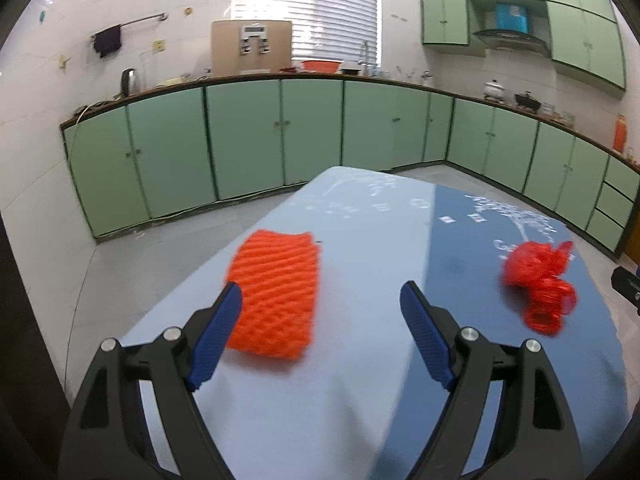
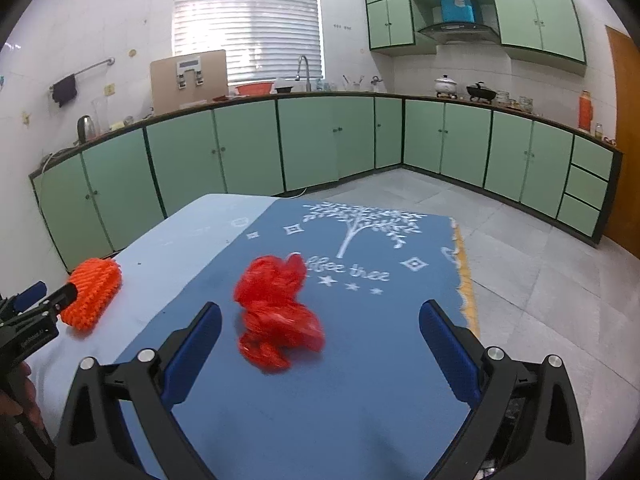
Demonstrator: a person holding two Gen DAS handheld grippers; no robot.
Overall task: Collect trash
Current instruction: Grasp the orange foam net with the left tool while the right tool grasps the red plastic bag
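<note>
An orange foam net sleeve (image 1: 276, 292) lies flat on the light-blue part of the table cloth (image 1: 360, 380), just ahead of my left gripper (image 1: 322, 292). That gripper stands open and empty, its left fingertip overlapping the sleeve's near edge. A crumpled red plastic bag (image 2: 278, 312) rests on the dark-blue part of the cloth (image 2: 380, 360), a little ahead of my right gripper (image 2: 320, 312), which is open wide with nothing in it. The bag (image 1: 538, 282) shows at the right in the left wrist view; the sleeve (image 2: 94, 294) and the left gripper (image 2: 52, 296) show at the left in the right wrist view.
Green floor cabinets (image 2: 320, 140) line the far walls, with a kettle (image 2: 85, 128), pots and a red basin on the counter. Grey tiled floor (image 2: 540, 248) surrounds the table. The cloth's fringed right edge (image 2: 464, 280) hangs by the floor. An orange door (image 2: 626, 140) stands at the far right.
</note>
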